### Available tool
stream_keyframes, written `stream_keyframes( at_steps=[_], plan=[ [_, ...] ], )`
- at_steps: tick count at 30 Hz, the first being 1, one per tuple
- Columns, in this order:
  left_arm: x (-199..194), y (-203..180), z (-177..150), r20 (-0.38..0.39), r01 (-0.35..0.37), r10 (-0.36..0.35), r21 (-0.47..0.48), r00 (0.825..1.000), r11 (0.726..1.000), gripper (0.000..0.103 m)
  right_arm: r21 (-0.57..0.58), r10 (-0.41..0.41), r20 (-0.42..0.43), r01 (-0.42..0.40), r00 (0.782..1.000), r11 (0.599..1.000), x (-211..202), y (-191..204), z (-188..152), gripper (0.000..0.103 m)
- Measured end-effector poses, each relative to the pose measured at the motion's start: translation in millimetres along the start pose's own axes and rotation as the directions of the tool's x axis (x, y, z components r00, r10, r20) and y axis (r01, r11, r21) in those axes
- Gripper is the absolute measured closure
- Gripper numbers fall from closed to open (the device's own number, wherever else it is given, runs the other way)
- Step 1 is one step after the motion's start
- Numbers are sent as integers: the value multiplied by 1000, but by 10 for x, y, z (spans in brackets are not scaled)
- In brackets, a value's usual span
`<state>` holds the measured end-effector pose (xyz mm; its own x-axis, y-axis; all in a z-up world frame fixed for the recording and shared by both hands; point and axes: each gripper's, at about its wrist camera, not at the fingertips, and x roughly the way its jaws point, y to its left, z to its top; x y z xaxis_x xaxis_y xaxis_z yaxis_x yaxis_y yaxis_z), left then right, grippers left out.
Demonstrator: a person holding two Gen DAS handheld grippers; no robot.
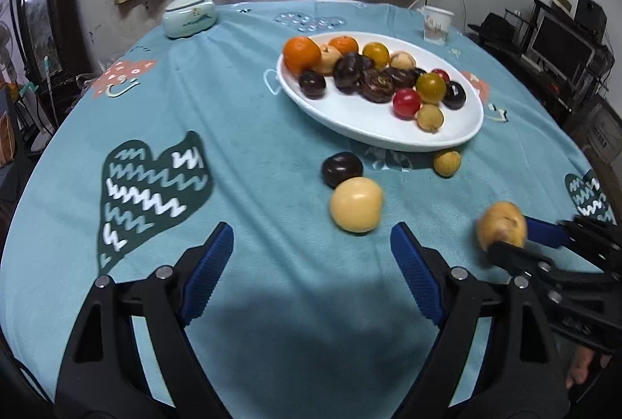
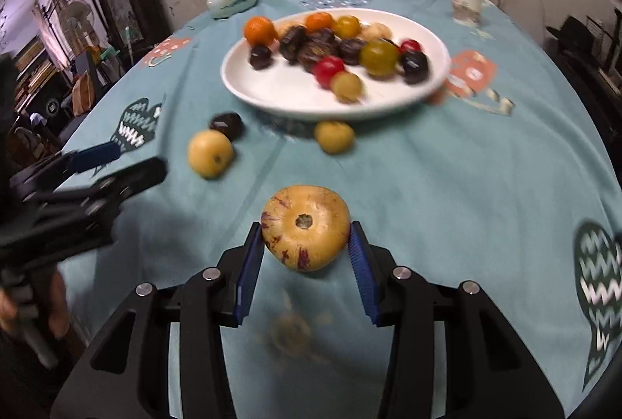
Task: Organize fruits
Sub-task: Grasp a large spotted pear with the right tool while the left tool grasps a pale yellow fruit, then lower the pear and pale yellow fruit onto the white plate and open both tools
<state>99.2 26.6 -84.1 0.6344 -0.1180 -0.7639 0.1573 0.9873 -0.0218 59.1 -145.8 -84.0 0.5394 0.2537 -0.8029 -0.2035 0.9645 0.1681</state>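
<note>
Left gripper (image 1: 311,248) hangs over the counter (image 1: 252,147) with its jaws spread wide, nothing between them. Just ahead on the blue cloth sit a pale yellow fruit (image 1: 356,204) and a dark one (image 1: 342,169) touching it, plus a small yellow one (image 1: 447,162) right by the white plate (image 1: 350,119) – which is loaded with fruit. Right gripper (image 2: 305,244) is clamped on a big speckled yellow fruit (image 2: 305,226), near the counter's front – well apart from the plate.
</note>
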Motion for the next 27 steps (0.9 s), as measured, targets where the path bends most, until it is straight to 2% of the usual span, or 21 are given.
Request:
stream_keyframes(
  at_steps=[4,8,9,11,13,14,17,23,27],
  plan=[
    [224,-151,53,-34,0,0,13,999,1000,19,51,8,3,-8,1000,999,-96,-240,-127,58],
    [332,-230,130,-46,-21,22,28,999,999,20,69,31,18,-32,999,997,-148,-305,-185,58],
    [361,-241,150,-48,-26,28,29,998,999,23,70,36,19,-37,999,997,-149,-308,-195,58],
    [418,-246,169,-60,-27,29,27,998,999,31,70,45,16,-46,999,997,-138,-287,-202,58],
    [500,-246,171,-93,-1,3,23,996,1000,61,67,51,12,-52,999,996,-118,-271,-202,58],
    [530,-247,164,-108,24,-22,18,994,1000,66,66,53,11,-53,999,996,-120,-261,-205,58],
    [500,-279,142,-96,20,-17,27,995,999,67,62,51,15,-52,999,997,-123,-231,-202,58],
    [134,-232,63,-42,89,-89,-6,995,996,67,53,40,37,-42,999,998,-198,-169,-181,58],
    [-117,-290,-47,-16,123,-123,16,992,992,67,53,38,52,-41,998,998,-253,-133,-170,58]
  ],
)
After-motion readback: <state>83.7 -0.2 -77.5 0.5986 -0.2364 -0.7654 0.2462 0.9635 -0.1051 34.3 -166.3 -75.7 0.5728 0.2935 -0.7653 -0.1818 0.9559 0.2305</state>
